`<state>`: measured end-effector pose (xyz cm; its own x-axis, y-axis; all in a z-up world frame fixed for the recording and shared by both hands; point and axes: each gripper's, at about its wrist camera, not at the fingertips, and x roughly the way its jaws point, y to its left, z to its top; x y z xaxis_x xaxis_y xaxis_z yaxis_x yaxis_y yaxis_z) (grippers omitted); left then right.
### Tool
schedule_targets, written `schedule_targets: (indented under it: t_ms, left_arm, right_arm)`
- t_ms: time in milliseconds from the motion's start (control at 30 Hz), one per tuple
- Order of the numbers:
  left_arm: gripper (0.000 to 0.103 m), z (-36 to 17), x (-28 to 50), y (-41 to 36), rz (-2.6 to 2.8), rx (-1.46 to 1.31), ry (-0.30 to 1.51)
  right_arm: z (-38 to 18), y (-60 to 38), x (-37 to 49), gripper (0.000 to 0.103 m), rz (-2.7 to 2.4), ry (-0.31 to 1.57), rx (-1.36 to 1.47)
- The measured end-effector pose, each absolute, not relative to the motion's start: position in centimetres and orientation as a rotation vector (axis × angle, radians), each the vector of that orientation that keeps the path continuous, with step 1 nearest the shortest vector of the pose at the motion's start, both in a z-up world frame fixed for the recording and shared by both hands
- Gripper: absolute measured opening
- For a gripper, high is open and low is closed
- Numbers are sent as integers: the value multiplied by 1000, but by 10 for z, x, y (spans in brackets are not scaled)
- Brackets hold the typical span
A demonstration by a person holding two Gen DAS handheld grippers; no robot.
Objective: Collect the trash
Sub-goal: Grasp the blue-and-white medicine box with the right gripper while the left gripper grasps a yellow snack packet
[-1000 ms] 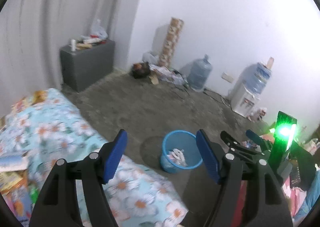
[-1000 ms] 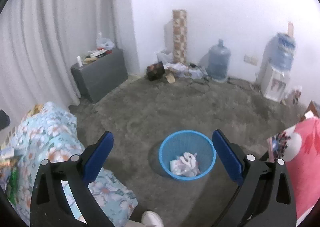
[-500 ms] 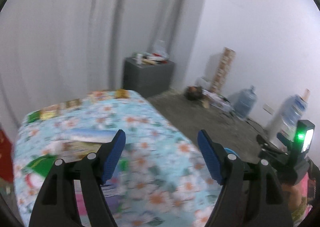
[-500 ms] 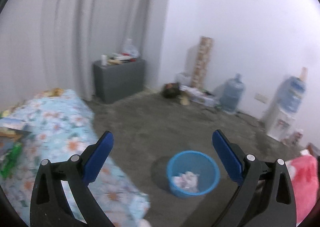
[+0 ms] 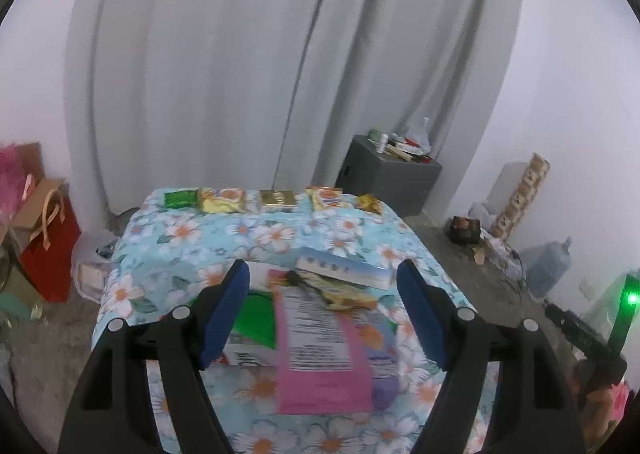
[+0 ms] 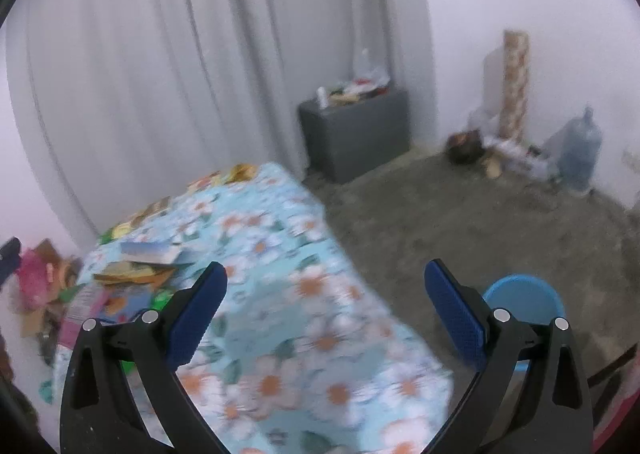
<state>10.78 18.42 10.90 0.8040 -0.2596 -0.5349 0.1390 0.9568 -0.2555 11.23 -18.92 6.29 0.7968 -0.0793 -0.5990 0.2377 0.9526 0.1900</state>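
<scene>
A table with a blue flowered cloth (image 5: 280, 234) holds trash. A pink packet (image 5: 320, 354), a green and white box (image 5: 252, 318), a yellow wrapper (image 5: 344, 294) and a white and blue box (image 5: 344, 266) lie in a pile near me. My left gripper (image 5: 324, 310) is open and empty just above this pile. Several small wrappers (image 5: 276, 201) line the far edge. My right gripper (image 6: 326, 318) is open and empty over the cloth (image 6: 280, 274). The blue bin (image 6: 524, 298) stands on the floor to its right, partly hidden by the right finger.
A grey curtain (image 5: 260, 73) hangs behind the table. A grey cabinet (image 5: 388, 173) with clutter stands at the back right. A red paper bag (image 5: 48, 250) sits on the floor to the left. A water jug (image 6: 580, 149) and a patterned roll (image 6: 516, 81) stand by the wall.
Both grippers have swung left, away from the blue bin and toward the table. The left one is now over the trash pile. Both stay open and empty.
</scene>
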Motion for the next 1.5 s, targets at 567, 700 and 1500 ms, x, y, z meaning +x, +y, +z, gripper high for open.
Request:
schedule_targets:
  t_ms: [567, 700, 1500]
  left_arm:
    - [71, 49, 195, 185, -508, -630, 913]
    - [70, 28, 218, 187, -504, -743, 1035]
    - [55, -13, 267, 194, -427, -883, 1251]
  right_arm:
    - [40, -144, 205, 89, 136, 838, 502]
    - [30, -136, 245, 89, 254, 904, 610]
    - [-80, -95, 371, 63, 531, 1221, 1208]
